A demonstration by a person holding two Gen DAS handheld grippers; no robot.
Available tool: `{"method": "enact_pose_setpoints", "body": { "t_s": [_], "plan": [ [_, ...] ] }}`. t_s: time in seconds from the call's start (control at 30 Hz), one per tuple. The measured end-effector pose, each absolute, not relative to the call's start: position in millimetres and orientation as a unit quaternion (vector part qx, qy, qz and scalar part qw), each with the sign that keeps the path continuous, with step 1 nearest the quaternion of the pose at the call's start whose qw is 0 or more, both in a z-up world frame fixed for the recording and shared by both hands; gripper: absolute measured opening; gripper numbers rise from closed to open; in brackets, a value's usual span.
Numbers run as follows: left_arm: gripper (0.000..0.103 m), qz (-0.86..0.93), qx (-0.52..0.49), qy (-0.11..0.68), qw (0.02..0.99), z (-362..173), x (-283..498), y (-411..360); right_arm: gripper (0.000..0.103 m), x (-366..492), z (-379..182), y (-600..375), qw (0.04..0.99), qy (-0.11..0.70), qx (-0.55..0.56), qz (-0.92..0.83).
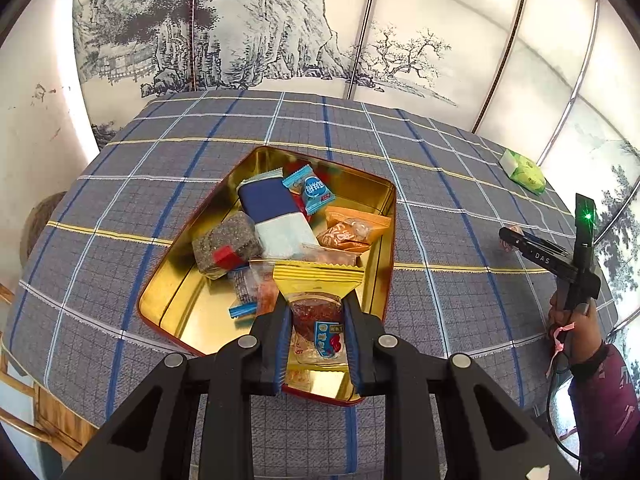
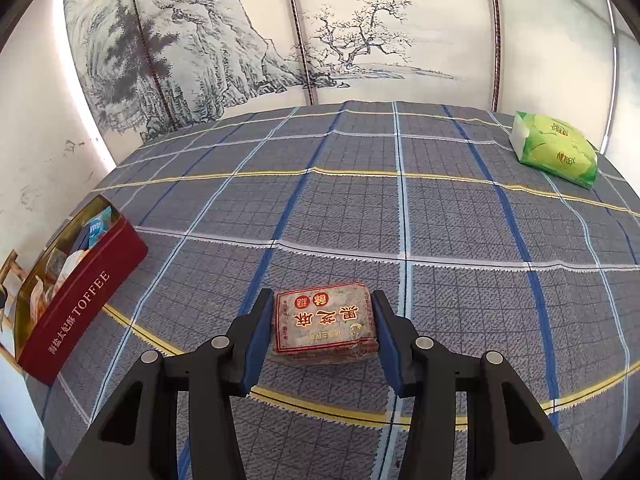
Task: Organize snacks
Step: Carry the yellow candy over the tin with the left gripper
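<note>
An open red toffee tin point(image 1: 384, 240) with a gold inside holds several wrapped snacks; it also shows at the left of the right wrist view point(image 2: 80, 300). My left gripper point(image 1: 317, 312) is shut on a yellow-edged clear snack packet point(image 1: 318, 280) and holds it over the tin's near end. My right gripper point(image 2: 323, 312) is open, its fingers on either side of a grey sesame snack block with red lettering point(image 2: 326, 322) that lies on the checked tablecloth. The right gripper also shows at the right edge of the left wrist view point(image 1: 516, 238).
A green tissue pack point(image 2: 556, 150) lies at the table's far right, also seen in the left wrist view point(image 1: 524, 170). A painted screen stands behind the round table. A wooden chair point(image 1: 24, 400) sits at the table's left edge.
</note>
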State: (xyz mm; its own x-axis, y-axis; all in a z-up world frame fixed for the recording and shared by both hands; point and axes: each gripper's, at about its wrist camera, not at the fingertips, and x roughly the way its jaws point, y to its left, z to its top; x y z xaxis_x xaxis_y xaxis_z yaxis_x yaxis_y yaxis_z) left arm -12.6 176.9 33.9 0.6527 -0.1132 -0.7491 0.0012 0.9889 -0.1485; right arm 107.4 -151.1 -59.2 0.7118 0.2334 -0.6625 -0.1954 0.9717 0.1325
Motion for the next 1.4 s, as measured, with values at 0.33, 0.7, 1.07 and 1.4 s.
{"method": "enact_pose_setpoints", "body": {
  "t_s": [0.33, 0.7, 1.07, 1.4],
  "plan": [
    [0.021, -0.033, -0.045, 0.412, 0.909, 31, 5, 174, 0.049, 108, -60, -147, 0.924, 0.366, 0.017, 0.107],
    [0.022, -0.029, -0.019, 0.408, 0.912, 26, 32, 167, 0.049, 109, -60, -147, 0.923, 0.37, 0.017, 0.104],
    [0.022, -0.018, 0.009, 0.412, 0.911, 20, 66, 162, 0.049, 111, -62, -149, 0.923, 0.371, 0.022, 0.102],
    [0.023, -0.011, 0.015, 0.423, 0.906, 9, 87, 164, 0.049, 112, -64, -150, 0.921, 0.376, 0.022, 0.102]
  ]
}}
